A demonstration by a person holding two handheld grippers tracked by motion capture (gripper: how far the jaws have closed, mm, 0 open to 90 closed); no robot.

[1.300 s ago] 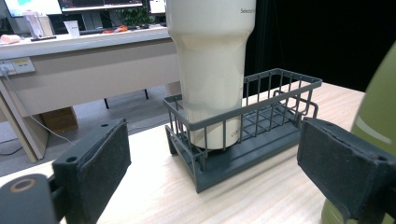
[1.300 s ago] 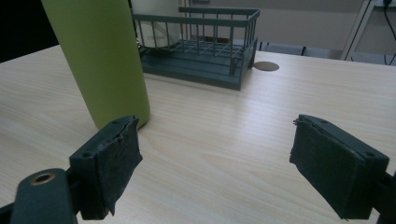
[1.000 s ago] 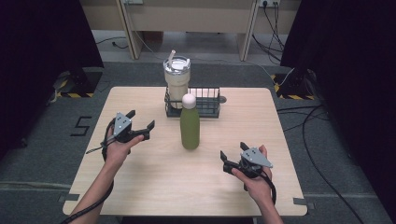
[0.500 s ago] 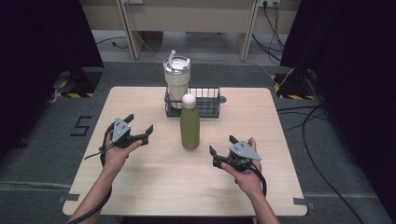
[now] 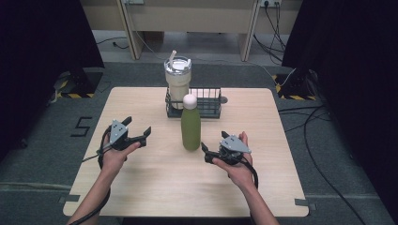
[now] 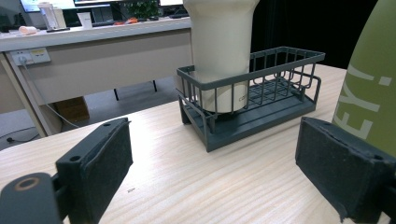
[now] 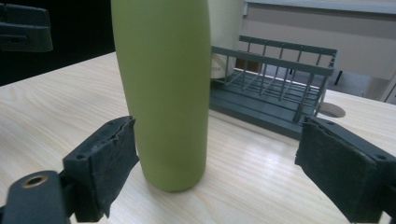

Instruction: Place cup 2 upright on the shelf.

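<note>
The tall olive-green metal bottle w/ a pale pink rounded cap stood upright mid-table on the light wooden tabletop, just in front of the dark grey wire basket, which held a cream tumbler w/ a clear lid and straw at its left end.

The right gripper sat low, near the bottle's right side, jaws spread wide and empty; in the right gripper view the bottle stood off-centre, close to the left pad, w/ the right pad well clear. The left gripper was also spread and empty, apart from the bottle on its left side.

Risks, as I judged them:
- Bottle was tall, narrow-based, prob. top-heavy. Off-centre closing would let one pad hit first and shove it sideways; it could tip or skid.
- Smooth curved wall + low grip near the base: likely to slip or swing when lifted.
- Basket stood right behind; a forward push could knock the bottle into the wires, or a jaw could snag them.
- If both grippers closed in at once, they could collide around the bottle.
</note>
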